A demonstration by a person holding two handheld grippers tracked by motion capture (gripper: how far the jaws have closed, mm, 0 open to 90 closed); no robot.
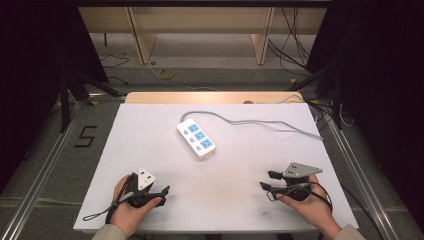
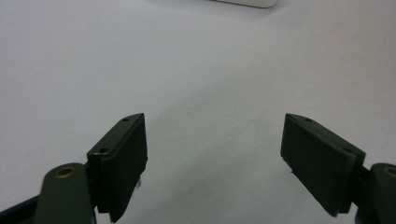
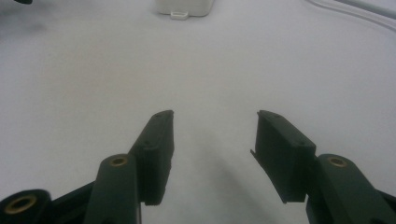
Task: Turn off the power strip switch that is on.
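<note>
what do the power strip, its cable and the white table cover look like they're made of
Power strip: likely hard moulded plastic, white with a slight sheen, blue socket faces set into the top.
Cable: looks like grey rubber or PVC sheathing; it lies in loose curves, so it is flexible.
Table cover: matte white sheet, perhaps paper or thin board; flat, no glare, with a wooden edge showing behind it. Exact material is unclear.

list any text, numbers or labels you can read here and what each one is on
"5": a dark numeral marked on the grey floor, left of the table.
The power strip has blue socket faces, but any print on it is too small to read.
No lettering is readable on the left gripper or the right gripper.
</note>
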